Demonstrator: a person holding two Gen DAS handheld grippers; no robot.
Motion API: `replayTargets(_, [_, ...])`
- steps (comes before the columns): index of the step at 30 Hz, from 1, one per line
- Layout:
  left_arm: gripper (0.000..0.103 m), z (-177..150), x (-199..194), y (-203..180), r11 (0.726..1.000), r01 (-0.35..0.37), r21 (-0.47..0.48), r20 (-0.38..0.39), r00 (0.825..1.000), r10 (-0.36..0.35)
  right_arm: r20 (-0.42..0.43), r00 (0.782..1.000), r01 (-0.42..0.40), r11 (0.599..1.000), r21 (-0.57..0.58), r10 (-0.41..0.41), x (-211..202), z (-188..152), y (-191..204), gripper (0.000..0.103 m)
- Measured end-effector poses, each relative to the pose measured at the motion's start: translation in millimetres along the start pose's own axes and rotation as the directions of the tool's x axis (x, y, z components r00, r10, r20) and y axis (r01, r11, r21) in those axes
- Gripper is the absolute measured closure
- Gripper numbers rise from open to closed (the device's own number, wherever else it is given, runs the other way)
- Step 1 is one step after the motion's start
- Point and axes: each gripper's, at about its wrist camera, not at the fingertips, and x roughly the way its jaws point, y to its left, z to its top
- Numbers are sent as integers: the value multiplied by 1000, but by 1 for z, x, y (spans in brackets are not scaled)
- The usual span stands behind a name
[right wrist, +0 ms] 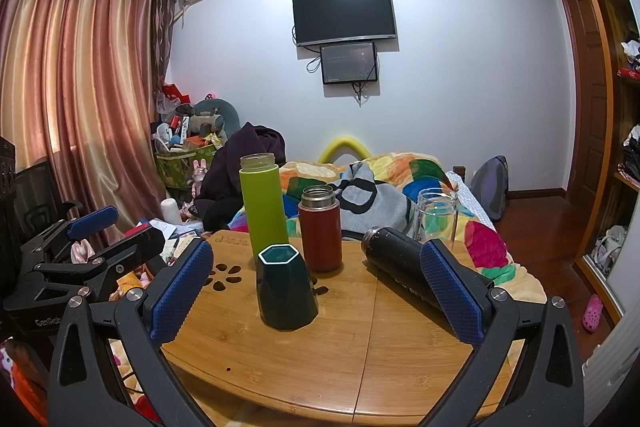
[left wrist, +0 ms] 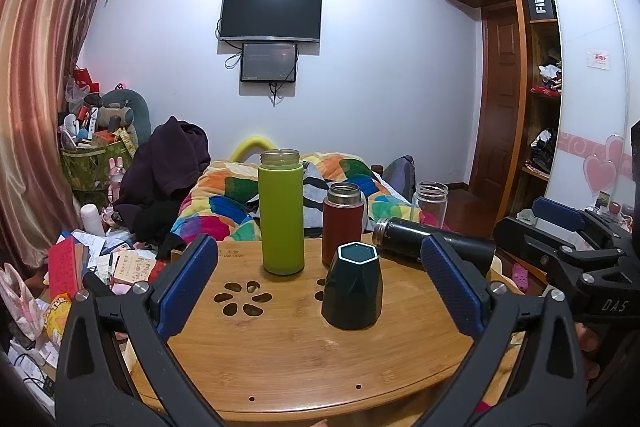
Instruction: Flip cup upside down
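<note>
Both tongs are held wide open and empty: left gripper, right gripper, blue pads spread well apart. One cup, dark green, faceted, with a hexagonal pale-rimmed top, is stood upright on the near middle of the table, seen between the open fingers of each gripper and touched by neither.

Vessels counted beyond the cup, four: one tall green bottle at far left, uncapped; one red flask directly behind the cup; one clear glass jar at the far right edge; one black flask laid on its side, to the right.

Surface: one round bamboo table with petal-shaped cut-outs.

Room: one bed with patchwork quilt, two wall-mounted screens, striped curtains, one wardrobe.
</note>
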Motion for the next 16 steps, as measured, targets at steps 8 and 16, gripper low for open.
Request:
replayTargets(8, [0, 0, -2, 2, 1000, 20, -4, -4, 1000, -20, -1, 1000, 0, 1000, 4, 0, 0, 3, 1, 0])
replayTargets(16, [0, 0, -4, 1, 1000, 18, 3, 2, 1000, -18, 0, 1000, 1, 1000, 6, -1, 0, 6, 0, 0])
